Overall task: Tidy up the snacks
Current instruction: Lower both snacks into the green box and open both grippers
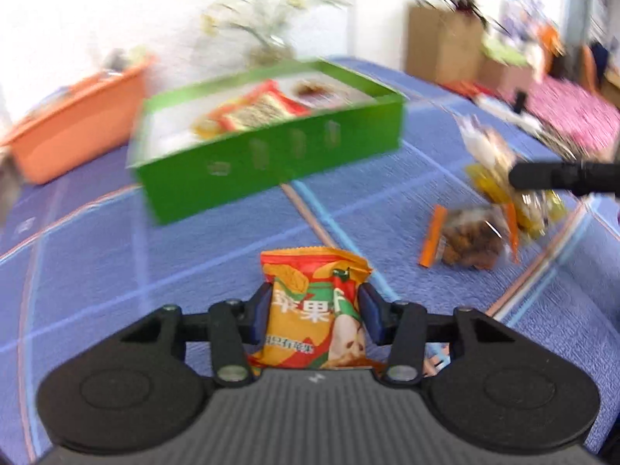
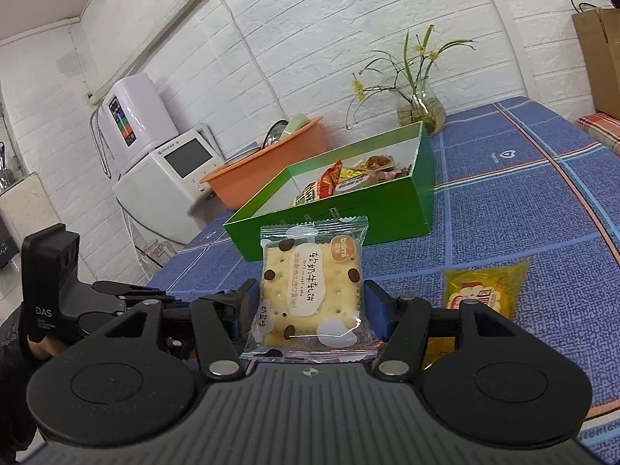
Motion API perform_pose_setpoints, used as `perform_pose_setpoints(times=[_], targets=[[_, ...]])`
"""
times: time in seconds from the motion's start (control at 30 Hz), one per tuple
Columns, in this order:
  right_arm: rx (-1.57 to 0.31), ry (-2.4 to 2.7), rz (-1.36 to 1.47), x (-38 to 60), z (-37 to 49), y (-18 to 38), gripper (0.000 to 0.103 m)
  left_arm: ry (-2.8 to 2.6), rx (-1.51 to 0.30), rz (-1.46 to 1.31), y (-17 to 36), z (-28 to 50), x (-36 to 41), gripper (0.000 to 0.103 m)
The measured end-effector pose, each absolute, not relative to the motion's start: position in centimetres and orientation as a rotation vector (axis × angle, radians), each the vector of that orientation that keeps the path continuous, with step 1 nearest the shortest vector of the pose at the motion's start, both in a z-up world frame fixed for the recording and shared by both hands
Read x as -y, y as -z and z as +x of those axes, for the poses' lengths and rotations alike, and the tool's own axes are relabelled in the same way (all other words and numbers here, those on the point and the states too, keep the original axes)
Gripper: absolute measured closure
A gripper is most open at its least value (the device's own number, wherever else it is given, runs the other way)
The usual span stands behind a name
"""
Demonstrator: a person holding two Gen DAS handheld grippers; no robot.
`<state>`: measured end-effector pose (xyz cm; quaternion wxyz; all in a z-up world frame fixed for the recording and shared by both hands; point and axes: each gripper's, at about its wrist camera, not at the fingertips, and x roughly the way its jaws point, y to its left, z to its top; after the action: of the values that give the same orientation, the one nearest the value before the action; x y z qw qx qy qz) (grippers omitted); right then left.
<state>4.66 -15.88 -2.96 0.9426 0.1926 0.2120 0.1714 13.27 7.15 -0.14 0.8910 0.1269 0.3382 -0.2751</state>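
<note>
Orange apple-crisp packet [image 1: 314,310] sits pinched in the left hand-held gripper [image 1: 314,312]; the right hand-held gripper [image 2: 308,306] holds a cracker packet [image 2: 310,290]. Both are short of the green box [image 2: 387,209], near the table's far edge. Slippery film could slide out, or both packets collide over it.

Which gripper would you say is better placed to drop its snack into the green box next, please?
Probably the right gripper: its cracker packet is clamped, and the green box lies straight ahead. The left gripper also clamps an orange packet, but its box looks farther off.
</note>
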Motion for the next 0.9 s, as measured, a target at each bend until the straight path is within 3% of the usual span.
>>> perform_pose_setpoints(times=[0.27, 0.6, 0.73, 0.9], targets=[[-0.349, -0.446, 0.329, 11.5, 7.1, 0.3, 0.007, 0.295, -0.549, 0.113, -2.0, 15.5, -10.7, 0.053], [-0.132, -0.294, 0.345, 14.7, 10.8, -4.8, 0.007, 0.275, -0.346, 0.091, -5.4, 18.5, -7.3, 0.053], [-0.188, -0.275, 0.424, 17.0, 14.8, -5.8, 0.007, 0.298, -0.308, 0.043, -6.7, 21.5, -4.5, 0.053], [-0.26, -0.206, 0.486, 18.0, 18.5, -3.2, 0.007, 0.272, -0.3, 0.019, -6.1, 24.7, -1.4, 0.053]])
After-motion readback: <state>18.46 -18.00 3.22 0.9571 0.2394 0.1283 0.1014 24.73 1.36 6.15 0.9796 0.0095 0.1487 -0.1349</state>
